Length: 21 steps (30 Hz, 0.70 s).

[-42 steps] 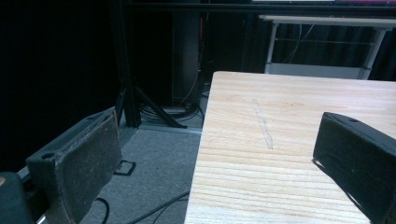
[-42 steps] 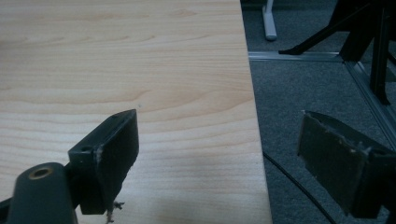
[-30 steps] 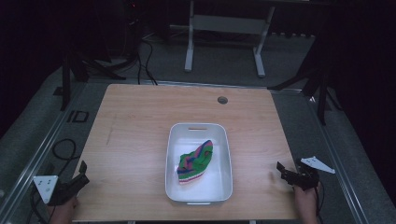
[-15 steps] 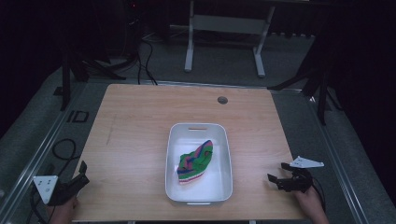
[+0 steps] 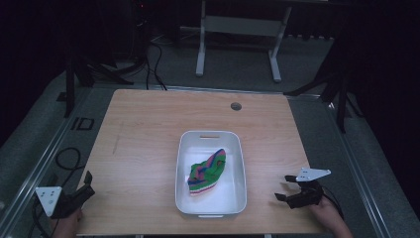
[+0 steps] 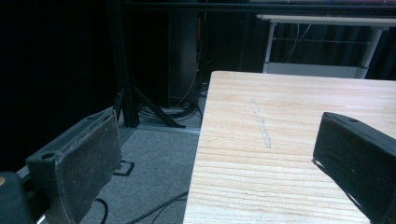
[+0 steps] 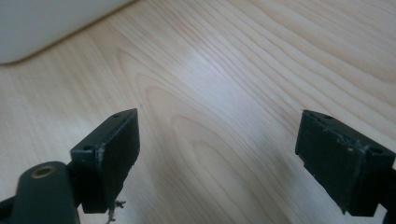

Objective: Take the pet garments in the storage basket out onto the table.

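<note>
Dark surroundings frame a light wooden table (image 5: pixel 148 148), on which a white rectangular tub (image 5: pixel 236 163) sits near the middle with its long axis running from the near edge to the far edge. Inside lies a striped cloth (image 5: pixel 207 172) (green, pink, blue and white) — bunched, elongated on a diagonal, its narrower end pointing to the tub's far right and its broader end to the near left. Right gripper (image 5: pixel 287 188) hovers low over bare wood just right of the tub, jaws spread wide and empty; left gripper (image 5: pixel 85 184) sits at the table's near-left corner — jaws likewise wide apart, holding nothing.
</note>
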Available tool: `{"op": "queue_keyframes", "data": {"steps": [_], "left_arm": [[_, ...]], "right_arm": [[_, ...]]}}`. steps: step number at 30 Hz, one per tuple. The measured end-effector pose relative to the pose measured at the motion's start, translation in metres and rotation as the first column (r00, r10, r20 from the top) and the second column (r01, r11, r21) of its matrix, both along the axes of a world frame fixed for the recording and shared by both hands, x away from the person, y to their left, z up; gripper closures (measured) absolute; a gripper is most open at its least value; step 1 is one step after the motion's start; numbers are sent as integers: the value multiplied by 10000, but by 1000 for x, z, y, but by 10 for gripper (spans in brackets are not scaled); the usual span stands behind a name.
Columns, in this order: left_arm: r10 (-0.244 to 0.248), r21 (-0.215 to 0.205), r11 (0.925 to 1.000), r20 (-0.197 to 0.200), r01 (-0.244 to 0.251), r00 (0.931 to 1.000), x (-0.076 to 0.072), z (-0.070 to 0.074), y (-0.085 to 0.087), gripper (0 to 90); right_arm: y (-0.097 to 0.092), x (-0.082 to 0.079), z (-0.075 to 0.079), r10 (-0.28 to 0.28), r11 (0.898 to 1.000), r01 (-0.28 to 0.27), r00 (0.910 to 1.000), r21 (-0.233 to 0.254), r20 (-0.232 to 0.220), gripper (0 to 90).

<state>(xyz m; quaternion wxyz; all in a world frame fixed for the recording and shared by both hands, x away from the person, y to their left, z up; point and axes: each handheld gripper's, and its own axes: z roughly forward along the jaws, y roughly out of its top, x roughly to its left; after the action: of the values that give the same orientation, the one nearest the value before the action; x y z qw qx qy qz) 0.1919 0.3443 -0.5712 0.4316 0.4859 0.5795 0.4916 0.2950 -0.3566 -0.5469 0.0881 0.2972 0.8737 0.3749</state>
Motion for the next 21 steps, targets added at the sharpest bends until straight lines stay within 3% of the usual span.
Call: {"op": "queue_keyframes", "data": {"steps": [5,9,10,12,21], "left_arm": [[-29,23,10000,-19,29,10000,0,0,0,13],[-33,52,10000,-11,33,10000,0,0,0,14],[-33,50,10000,-8,33,10000,0,0,0,14],[-41,60,10000,-24,41,10000,0,0,0,14],[-57,43,10000,-7,57,10000,0,0,0,14]], "right_arm": [[16,2,15,820,9964,-820,9966,203,4,138],[23,3,23,1128,9935,-1128,9936,161,15,140],[30,3,32,1423,9895,-1425,9898,254,63,140],[32,3,35,1483,9885,-1485,9889,279,90,140],[66,7,77,2499,9681,-2501,9682,178,117,142]]}}
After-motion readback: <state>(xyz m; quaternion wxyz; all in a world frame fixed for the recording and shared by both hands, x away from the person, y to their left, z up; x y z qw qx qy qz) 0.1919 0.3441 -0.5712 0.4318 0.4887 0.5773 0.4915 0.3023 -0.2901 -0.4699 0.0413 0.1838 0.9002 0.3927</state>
